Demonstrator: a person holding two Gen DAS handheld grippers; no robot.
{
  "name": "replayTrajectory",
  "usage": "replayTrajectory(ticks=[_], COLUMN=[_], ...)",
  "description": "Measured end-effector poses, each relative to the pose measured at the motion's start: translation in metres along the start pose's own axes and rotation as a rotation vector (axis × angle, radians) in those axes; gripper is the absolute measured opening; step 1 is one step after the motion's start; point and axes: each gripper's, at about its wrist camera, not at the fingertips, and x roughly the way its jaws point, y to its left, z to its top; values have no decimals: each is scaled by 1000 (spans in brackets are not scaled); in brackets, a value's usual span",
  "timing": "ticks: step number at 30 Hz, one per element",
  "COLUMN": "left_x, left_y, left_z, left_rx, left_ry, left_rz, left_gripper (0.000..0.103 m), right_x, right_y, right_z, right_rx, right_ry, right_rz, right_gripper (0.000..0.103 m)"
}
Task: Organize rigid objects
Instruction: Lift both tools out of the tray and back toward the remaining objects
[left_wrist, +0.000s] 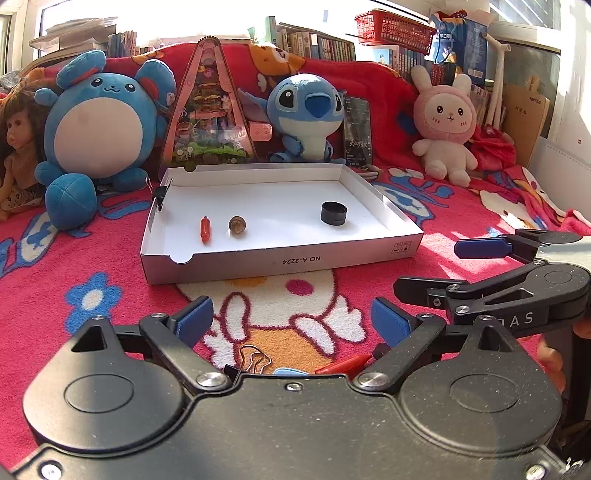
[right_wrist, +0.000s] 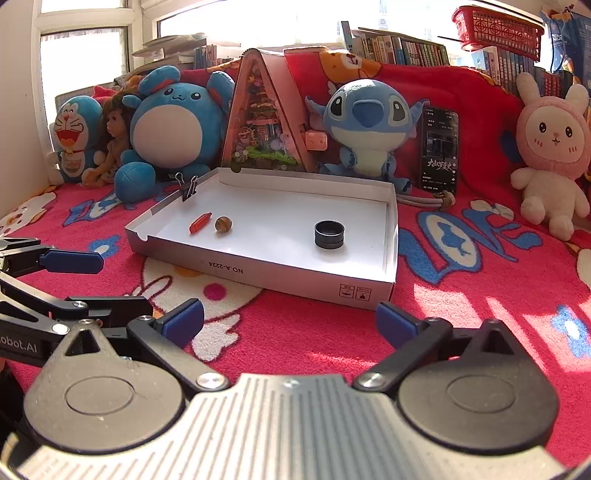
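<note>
**Both grippers open over the fleece blanket**

The left hand-held gripper (left_wrist: 291, 321) is standing wide, its blue rubber pads apart and gripping nothing; a wire binder clip (left_wrist: 255, 360) and a red crayon-like stick (left_wrist: 345, 363) are lying just beneath it. The right hand-held gripper (right_wrist: 290, 323) is also gaping wide and empty. Beyond, on the fuzzy red blanket (right_wrist: 461, 295), the shallow white cardboard tray (right_wrist: 295, 273) is holding a smooth orange capsule (right_wrist: 200, 222), a round brown bead (right_wrist: 223, 223) and a short black ring-shaped cylinder (right_wrist: 329, 234). A black binder clip (right_wrist: 189, 188) is gripping its left wall.

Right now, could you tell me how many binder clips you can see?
2: a black binder clip clamped on the box's left wall, and a gold-handled clip on the blanket, partly hidden.
</note>
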Motion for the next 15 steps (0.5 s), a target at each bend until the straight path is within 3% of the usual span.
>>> replayTrajectory(ticks=[15], left_x=[-15], left_y=[-2], left_z=[-29], left_rx=[-8], left_ry=[20], left_rz=[21], left_gripper=[92], right_x=[-16], right_y=[7], right_z=[-24], right_rx=[-24], right_ry=[-21], right_rz=[20], right_gripper=[103])
